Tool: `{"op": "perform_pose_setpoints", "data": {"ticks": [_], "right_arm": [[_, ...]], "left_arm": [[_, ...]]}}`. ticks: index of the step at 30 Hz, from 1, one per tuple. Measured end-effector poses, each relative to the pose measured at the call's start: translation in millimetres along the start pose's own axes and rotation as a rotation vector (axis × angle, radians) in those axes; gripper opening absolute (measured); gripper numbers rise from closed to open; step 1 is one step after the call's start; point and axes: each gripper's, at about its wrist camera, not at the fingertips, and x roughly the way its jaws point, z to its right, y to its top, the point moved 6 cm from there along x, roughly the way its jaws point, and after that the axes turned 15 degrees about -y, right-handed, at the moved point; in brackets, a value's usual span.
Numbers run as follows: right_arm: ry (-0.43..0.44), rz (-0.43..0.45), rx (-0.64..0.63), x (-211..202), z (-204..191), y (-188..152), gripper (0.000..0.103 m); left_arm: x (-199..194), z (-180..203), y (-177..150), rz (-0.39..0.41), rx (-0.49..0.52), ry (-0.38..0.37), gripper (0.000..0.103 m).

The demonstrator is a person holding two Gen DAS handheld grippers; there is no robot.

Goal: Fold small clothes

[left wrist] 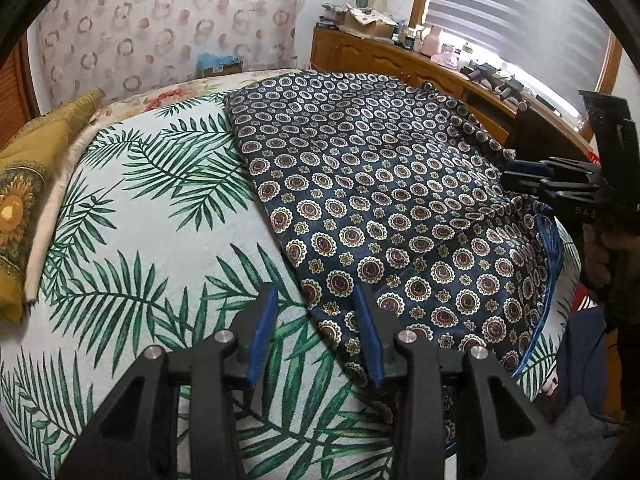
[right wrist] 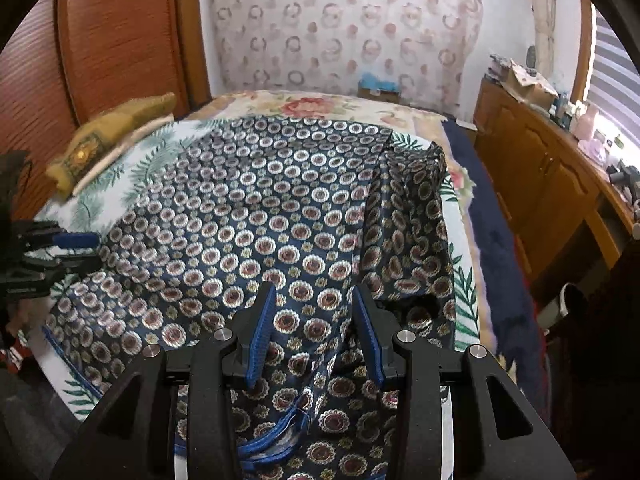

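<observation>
A dark navy garment (left wrist: 380,184) printed with round medallions lies spread on the palm-leaf bedspread (left wrist: 140,220). Blue trim (left wrist: 548,248) runs along its near right edge. My left gripper (left wrist: 316,292) hovers at the garment's near left edge. Its jaws stand apart, the right pad over the cloth, with nothing pinched. In the right wrist view the garment (right wrist: 260,220) fills the bed, with a folded flap at its right and blue trim (right wrist: 272,440) bunched under my right gripper (right wrist: 313,289). That gripper is open above the cloth. Each gripper appears in the other's view: right gripper (left wrist: 516,180), left gripper (right wrist: 86,250).
A mustard cushion (left wrist: 24,184) lies at the bed's left side. A wooden dresser (left wrist: 400,60) crowded with boxes and bottles runs under the window on the right. A wooden wardrobe door (right wrist: 120,40) stands at the far left. A navy blanket strip (right wrist: 492,220) borders the bed.
</observation>
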Motion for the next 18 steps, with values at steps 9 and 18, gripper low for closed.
{"op": "perform_pose_setpoints", "data": {"ticks": [9, 18], "right_arm": [[-0.008, -0.058, 0.05, 27.4, 12.6, -14.7, 0.039], [-0.007, -0.028, 0.023, 24.4, 9.7, -13.5, 0.008]], "left_arm": [[-0.6, 1.0, 0.9, 0.005, 0.0, -0.001, 0.038], [-3.8, 1.6, 3.1, 0.018, -0.008, -0.006, 0.038]]}}
